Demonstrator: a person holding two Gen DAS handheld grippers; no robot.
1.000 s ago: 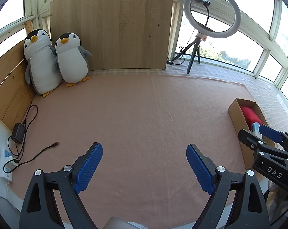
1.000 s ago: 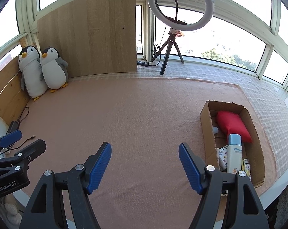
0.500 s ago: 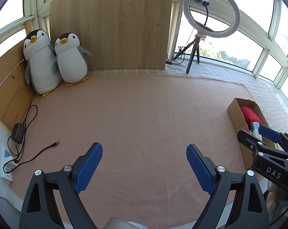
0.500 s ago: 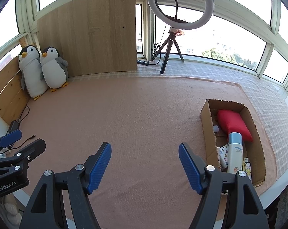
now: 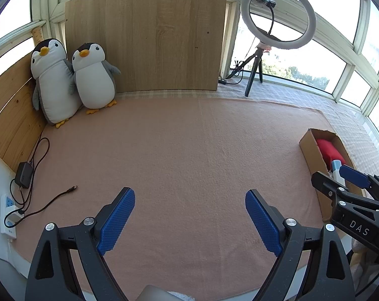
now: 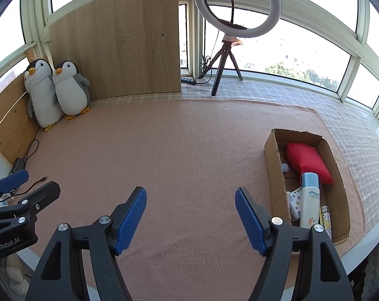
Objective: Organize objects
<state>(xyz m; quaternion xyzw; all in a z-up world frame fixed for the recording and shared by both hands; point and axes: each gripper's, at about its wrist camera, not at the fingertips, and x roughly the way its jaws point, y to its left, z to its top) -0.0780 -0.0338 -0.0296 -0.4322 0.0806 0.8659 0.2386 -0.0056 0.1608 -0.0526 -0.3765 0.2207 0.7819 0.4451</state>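
A cardboard box [image 6: 271,173] lies at the right of the pink mat; it also shows in the left wrist view [image 5: 308,151]. It holds a red pouch [image 6: 307,161], a white bottle with a blue cap [image 6: 310,200] and small patterned items [image 6: 296,200]. My right gripper [image 6: 190,215] is open and empty above the mat, left of the box. My left gripper [image 5: 189,218] is open and empty over the mat's front; it shows at the left edge of the right wrist view [image 6: 16,200]. The right gripper shows in the left wrist view [image 5: 350,188] in front of the box.
Two plush penguins [image 5: 73,80] stand at the back left against wooden boards [image 5: 149,35]. A ring light on a tripod [image 6: 237,7] stands at the back. A charger, cable [image 5: 33,175] and power strip [image 5: 7,215] lie at the left edge.
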